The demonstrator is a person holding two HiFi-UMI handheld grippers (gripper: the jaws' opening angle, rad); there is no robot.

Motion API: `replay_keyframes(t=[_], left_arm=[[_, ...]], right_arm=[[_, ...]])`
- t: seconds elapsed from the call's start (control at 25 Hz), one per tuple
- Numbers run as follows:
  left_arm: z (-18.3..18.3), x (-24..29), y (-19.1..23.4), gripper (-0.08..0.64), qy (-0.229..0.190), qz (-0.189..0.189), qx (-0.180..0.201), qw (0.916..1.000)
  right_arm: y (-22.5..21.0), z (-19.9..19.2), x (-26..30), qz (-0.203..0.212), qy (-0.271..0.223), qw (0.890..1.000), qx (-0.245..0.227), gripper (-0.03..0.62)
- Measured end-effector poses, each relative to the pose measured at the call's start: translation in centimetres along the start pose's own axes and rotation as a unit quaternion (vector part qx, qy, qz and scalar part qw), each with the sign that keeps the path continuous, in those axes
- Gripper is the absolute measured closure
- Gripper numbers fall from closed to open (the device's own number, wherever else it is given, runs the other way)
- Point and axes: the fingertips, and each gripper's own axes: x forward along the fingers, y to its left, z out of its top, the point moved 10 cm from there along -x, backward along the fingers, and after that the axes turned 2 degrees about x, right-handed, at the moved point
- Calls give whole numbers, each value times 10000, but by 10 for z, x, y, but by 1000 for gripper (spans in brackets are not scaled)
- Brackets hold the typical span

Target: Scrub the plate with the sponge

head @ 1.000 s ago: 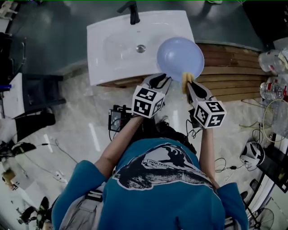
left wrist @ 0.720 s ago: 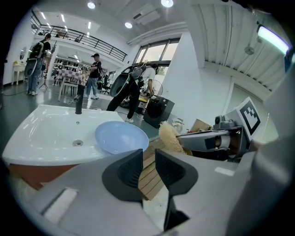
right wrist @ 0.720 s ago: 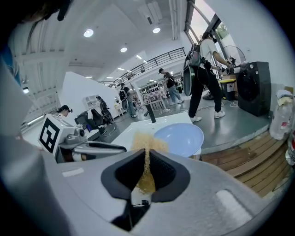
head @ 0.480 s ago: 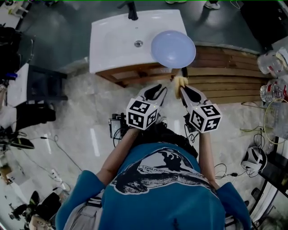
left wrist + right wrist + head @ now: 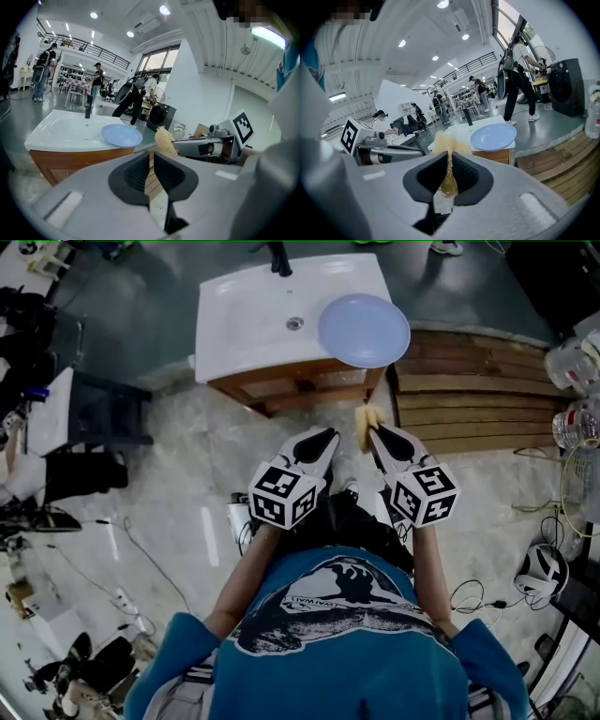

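The pale blue plate (image 5: 364, 330) (image 5: 122, 135) (image 5: 493, 136) lies on the right edge of the white sink (image 5: 253, 315) (image 5: 61, 131), with no gripper touching it. Both grippers are held well back from the sink, over the floor. My right gripper (image 5: 369, 430) (image 5: 450, 161) is shut on the yellow sponge (image 5: 366, 415) (image 5: 446, 143) (image 5: 165, 140), which sticks out past its tips. My left gripper (image 5: 330, 435) (image 5: 151, 157) has just been closing; only a narrow gap remains between its jaws and nothing is in it.
A slatted wooden platform (image 5: 469, 390) adjoins the sink on the right, with plastic bottles (image 5: 574, 367) beyond it. Cables and a white helmet (image 5: 541, 570) lie on the floor at the right. A dark stand (image 5: 94, 413) sits left. People stand in the background.
Both grippers have drawn back from the plate and sink toward the person. The plate stays on the sink's edge. The left jaws have narrowed.
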Motion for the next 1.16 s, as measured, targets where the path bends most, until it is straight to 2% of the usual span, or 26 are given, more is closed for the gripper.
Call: replay_keyframes(t=[0.2,0.84,1.16], left_arm=[[-2,-5,-6,547,-13,-9,97,10000],[7,1,-22,548,-104,-203,329,9992],[11,7,-22,548,-163,-180,365,9990]], right_arm=[[7,-2,-7,20,-23,10000,-7,561],[6,5,-21,-35,-100,9997,-200,565],[3,9,-20,14,-89,9995,-299,565]])
